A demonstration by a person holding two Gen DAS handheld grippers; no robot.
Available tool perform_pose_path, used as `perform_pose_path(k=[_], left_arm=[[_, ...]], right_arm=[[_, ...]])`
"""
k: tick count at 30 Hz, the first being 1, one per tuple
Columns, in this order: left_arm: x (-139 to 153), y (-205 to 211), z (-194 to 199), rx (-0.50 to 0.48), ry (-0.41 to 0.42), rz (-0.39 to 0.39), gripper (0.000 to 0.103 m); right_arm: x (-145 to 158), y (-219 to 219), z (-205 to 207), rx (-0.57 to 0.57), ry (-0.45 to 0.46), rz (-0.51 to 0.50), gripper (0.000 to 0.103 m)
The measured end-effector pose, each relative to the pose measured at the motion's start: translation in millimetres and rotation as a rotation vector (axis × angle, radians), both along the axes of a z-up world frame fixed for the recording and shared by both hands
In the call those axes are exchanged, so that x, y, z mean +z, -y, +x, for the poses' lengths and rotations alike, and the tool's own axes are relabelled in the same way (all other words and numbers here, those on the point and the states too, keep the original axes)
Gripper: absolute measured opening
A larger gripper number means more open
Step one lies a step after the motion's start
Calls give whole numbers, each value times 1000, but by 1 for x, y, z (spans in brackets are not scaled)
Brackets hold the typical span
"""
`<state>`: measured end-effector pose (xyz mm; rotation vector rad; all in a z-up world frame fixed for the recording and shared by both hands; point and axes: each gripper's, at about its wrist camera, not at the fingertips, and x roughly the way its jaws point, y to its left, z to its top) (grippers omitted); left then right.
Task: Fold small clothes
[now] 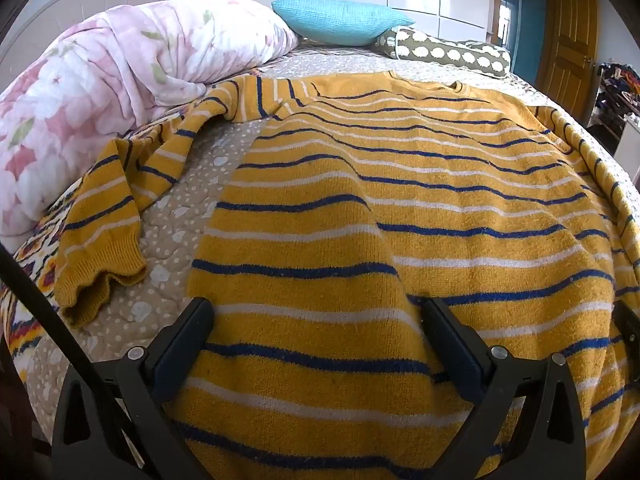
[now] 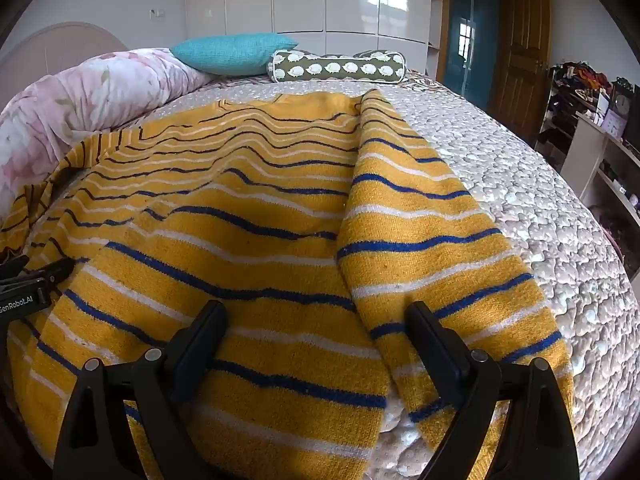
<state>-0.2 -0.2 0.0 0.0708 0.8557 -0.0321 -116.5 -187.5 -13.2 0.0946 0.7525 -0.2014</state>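
Observation:
A yellow sweater [image 1: 400,208] with blue and white stripes lies spread on the bed, neck at the far end. Its left sleeve [image 1: 104,236] lies bent on the bedspread at the left. In the right wrist view the sweater [image 2: 224,216] has its right sleeve [image 2: 424,232] laid along the body's right side. My left gripper [image 1: 316,312] is open, its jaws wide apart over the sweater's near hem. My right gripper [image 2: 316,316] is open, straddling the hem where body and sleeve meet. The left gripper also shows at the left edge of the right wrist view [image 2: 28,284].
A pink floral quilt [image 1: 120,64] is piled at the far left. A turquoise pillow [image 1: 340,18] and an olive bolster [image 1: 448,52] lie at the head of the bed. The beige quilted bedspread [image 2: 532,184] extends right. Shelves [image 2: 600,152] stand past the bed's right edge.

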Motion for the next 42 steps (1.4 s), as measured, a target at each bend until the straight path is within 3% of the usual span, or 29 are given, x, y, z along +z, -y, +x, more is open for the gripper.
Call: perform_pose_path(k=[26,42], left_arm=[[1,4,-1,9,-5,65,103],[0,4,-5,13,18,23,103]], right_arm=[[-1,1,3,-14,-15,-19,97],[-1,3,3,-2,-10,2,98]])
